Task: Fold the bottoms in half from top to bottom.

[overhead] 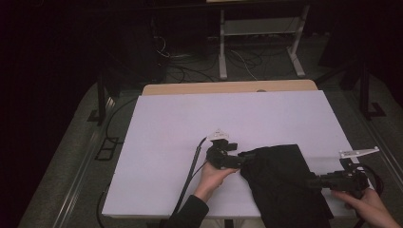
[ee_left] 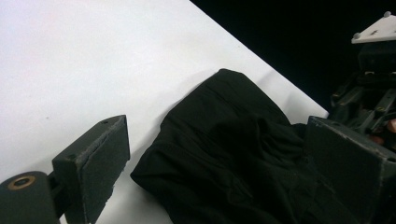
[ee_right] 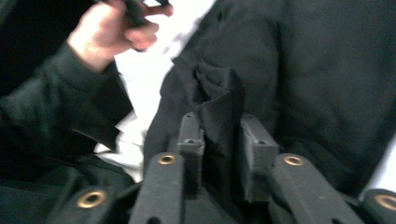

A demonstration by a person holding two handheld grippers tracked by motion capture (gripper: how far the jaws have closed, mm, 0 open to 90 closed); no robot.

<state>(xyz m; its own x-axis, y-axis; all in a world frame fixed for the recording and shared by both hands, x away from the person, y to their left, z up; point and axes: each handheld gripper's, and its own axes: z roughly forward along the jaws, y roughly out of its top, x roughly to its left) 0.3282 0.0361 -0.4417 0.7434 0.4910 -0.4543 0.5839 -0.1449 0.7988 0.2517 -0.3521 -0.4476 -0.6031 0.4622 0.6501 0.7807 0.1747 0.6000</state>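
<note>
The right tongs (ee_right: 219,149) pinch a raised fold of the black cloth (overhead: 285,185) on the white desk (overhead: 180,123), seemingly anchoring it, while the left tongs (ee_left: 224,158) stand spread around its far edge, apparently ready to grip.

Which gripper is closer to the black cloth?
The right one. The right gripper has its fingers shut on a fold of the black cloth, so it touches it. The left gripper is open at the cloth's left edge, fingers spread around it, not pinching.

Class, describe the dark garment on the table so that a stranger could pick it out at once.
Start at the white table and go to its near right corner. The black cloth lies crumpled there, between the left gripper and the right gripper, which pinches a fold of it. It is the one soft, dark thing on the white top.
</note>
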